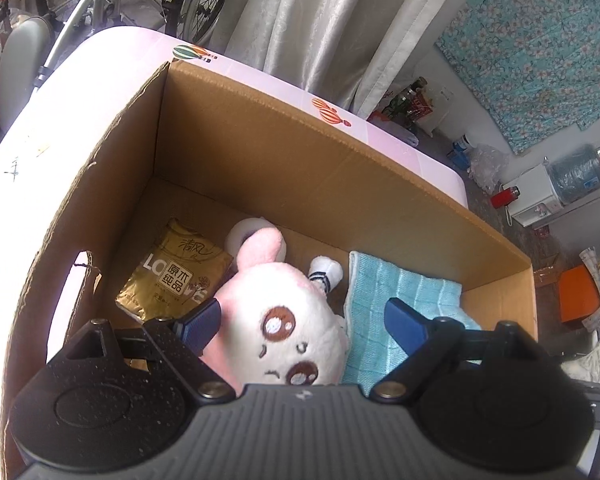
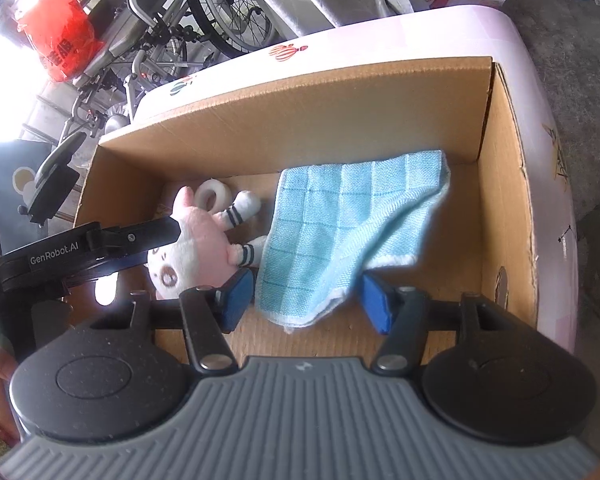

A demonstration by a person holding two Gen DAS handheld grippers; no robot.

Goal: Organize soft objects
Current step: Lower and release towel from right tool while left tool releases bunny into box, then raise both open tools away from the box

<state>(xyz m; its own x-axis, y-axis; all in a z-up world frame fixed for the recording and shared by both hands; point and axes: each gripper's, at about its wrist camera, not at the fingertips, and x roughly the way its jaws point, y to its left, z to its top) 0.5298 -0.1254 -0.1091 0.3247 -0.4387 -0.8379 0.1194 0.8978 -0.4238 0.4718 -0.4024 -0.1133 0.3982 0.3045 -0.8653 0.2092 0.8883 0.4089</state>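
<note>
- While both claws hang over the cardboard box [image 1: 284, 128], best treated as a release-and-settle step, judging from how things lie.
- Left claw [image 1: 300, 320]: spread wide, straddling the pink plush toy [image 1: 296, 320]; left pad touching or just beside its pink flank, right pad apart from it, over the cloth. Not pinching, as far as can be told.
- Right claw [image 2: 306, 298]: spread, fingers either side of the blue towel's [image 2: 352, 216] near corner; contact unclear, no pinch visible.
- Plush toy: lying on the box floor, face toward the near wall, striped feet toward the far wall, just beside the towel's left edge.
- Towel: right half of box, far edge riding up against the back wall, near corner sagging between the right claw's pads; looks draped, not flat.
- Also in box: gold tissue pack [image 1: 176, 276] at left, white tape roll [image 1: 248, 236] behind the toy's ear.
- Box sitting on a pink-white worktop [image 2: 380, 40] with balloon prints.
- To do well: lift straight up and clear of soft fabric before moving sideways, so pads don't drag the plush or snag the towel weave.
- If flattening the towel: pinch the near corner only, pull toward the near wall, keep off the toy's legs.
- Risk: two claws close together; left claw body already crossing the right wrist view, so stagger the moves.
</note>
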